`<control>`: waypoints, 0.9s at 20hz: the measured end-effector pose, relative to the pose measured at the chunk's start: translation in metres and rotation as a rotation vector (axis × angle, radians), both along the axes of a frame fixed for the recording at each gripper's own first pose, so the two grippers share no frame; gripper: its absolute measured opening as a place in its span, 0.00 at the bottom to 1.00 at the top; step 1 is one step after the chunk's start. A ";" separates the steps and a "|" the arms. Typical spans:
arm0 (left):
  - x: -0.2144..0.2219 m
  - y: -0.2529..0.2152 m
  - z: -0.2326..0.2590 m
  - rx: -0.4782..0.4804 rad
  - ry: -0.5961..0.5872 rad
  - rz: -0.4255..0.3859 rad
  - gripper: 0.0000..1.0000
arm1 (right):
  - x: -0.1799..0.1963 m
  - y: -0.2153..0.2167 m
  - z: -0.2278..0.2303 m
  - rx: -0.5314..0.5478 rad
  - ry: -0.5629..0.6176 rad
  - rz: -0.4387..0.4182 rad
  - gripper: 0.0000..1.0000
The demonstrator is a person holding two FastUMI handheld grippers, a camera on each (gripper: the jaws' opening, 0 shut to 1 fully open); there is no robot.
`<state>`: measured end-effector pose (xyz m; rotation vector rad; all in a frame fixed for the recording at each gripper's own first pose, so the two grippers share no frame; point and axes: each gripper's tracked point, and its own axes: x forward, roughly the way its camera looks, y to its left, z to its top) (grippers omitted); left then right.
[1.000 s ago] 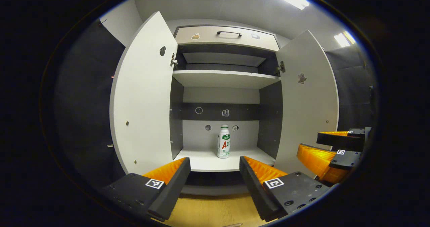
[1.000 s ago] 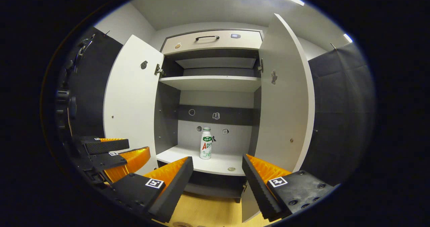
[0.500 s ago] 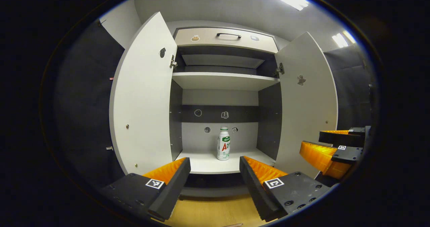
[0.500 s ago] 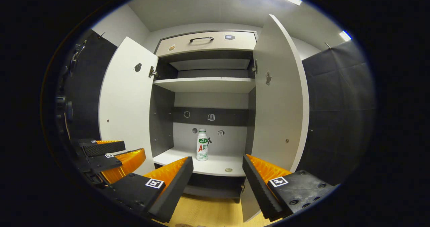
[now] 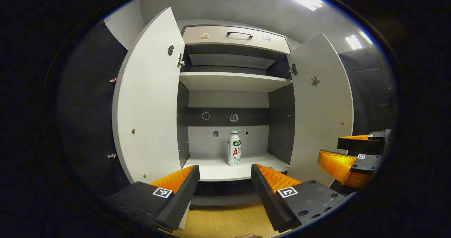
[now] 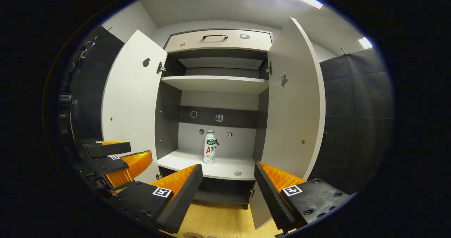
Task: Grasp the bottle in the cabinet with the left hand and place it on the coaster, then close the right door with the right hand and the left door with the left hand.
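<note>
A white bottle (image 5: 234, 148) with a green cap and a red and green label stands upright toward the back of the cabinet's lower shelf (image 5: 225, 171); it is also in the right gripper view (image 6: 210, 147). Both cabinet doors stand wide open: the left door (image 5: 148, 100) and the right door (image 5: 320, 104). My left gripper (image 5: 224, 172) is open, short of the shelf and facing the bottle, with nothing between its fingers. My right gripper (image 6: 228, 171) is open too, in front of the shelf's right half. Each gripper shows at the side of the other's view: the right gripper (image 5: 347, 153), the left gripper (image 6: 116, 153).
A small round disc (image 6: 238, 173) lies near the shelf's front right. Above are an upper shelf (image 5: 232, 81) and a drawer with a dark handle (image 5: 239, 35). A wooden surface (image 6: 218, 220) lies below the cabinet, with a round brown edge (image 6: 192, 235) at its near side.
Both views have drifted slightly; the cabinet sits a little higher and the doors look a bit larger. Both grippers stay open and the bottle has not moved.
</note>
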<state>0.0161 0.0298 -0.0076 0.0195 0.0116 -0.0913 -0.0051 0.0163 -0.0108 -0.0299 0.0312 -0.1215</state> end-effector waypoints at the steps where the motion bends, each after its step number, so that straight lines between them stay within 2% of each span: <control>1: 0.004 0.002 -0.001 0.003 0.006 -0.005 0.92 | 0.002 0.002 -0.002 -0.008 0.006 -0.005 0.97; 5: 0.034 -0.001 -0.004 0.020 -0.003 -0.029 0.92 | 0.023 -0.002 -0.004 -0.041 -0.019 0.001 0.97; 10: 0.087 -0.007 -0.013 0.022 0.004 -0.007 0.93 | 0.071 -0.017 -0.009 -0.027 -0.039 0.048 0.98; 12: 0.111 -0.011 -0.015 0.016 0.007 0.000 0.93 | 0.092 -0.028 -0.015 -0.028 -0.032 0.056 0.97; 18: 0.183 -0.026 -0.018 0.075 -0.012 0.007 0.93 | 0.137 -0.041 -0.041 -0.024 0.013 0.111 0.98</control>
